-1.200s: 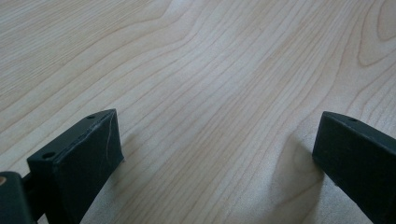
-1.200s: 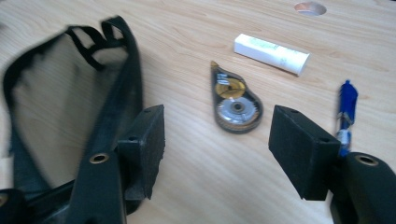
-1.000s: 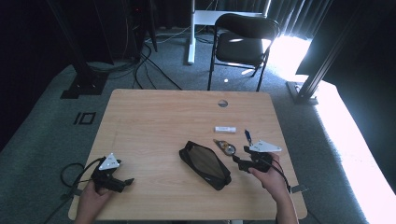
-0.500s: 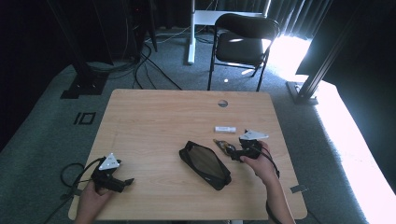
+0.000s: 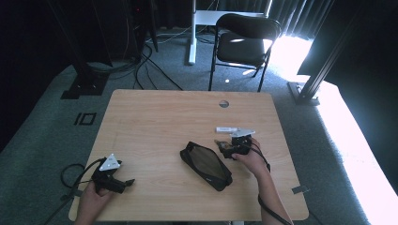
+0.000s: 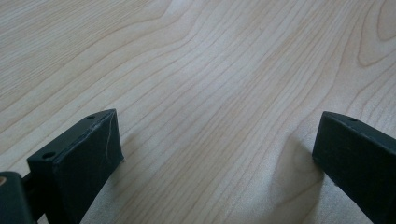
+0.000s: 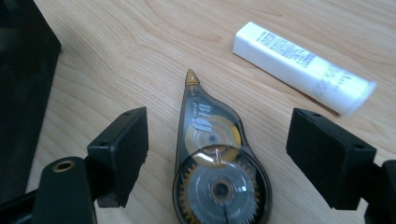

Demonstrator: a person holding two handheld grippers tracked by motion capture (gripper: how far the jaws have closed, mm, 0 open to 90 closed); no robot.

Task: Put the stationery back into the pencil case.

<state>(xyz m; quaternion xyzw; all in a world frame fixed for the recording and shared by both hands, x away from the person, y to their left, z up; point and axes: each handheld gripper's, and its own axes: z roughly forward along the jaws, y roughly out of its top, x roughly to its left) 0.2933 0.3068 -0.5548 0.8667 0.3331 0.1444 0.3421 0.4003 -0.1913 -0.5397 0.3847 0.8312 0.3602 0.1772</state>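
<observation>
- Straddling the correction tape roller [image 7: 212,175], the right tongs [image 7: 217,156] have just been opening wide, pads clear of it.
- Roller flat on the worktop [image 5: 155,122], between black pouch [image 5: 205,165] and white stick [image 7: 301,65].
- Left tongs [image 6: 217,154] gape wide over bare wood.

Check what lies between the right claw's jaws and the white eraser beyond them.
The correction tape dispenser lies flat between the open right claw jaws; past its tip, bare table runs to the white eraser, per the right gripper view.

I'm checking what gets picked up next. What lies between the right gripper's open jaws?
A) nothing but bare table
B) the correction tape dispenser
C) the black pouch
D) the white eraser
B: in the right gripper view, the correction tape dispenser lies between the right gripper's open jaws, untouched.
</observation>
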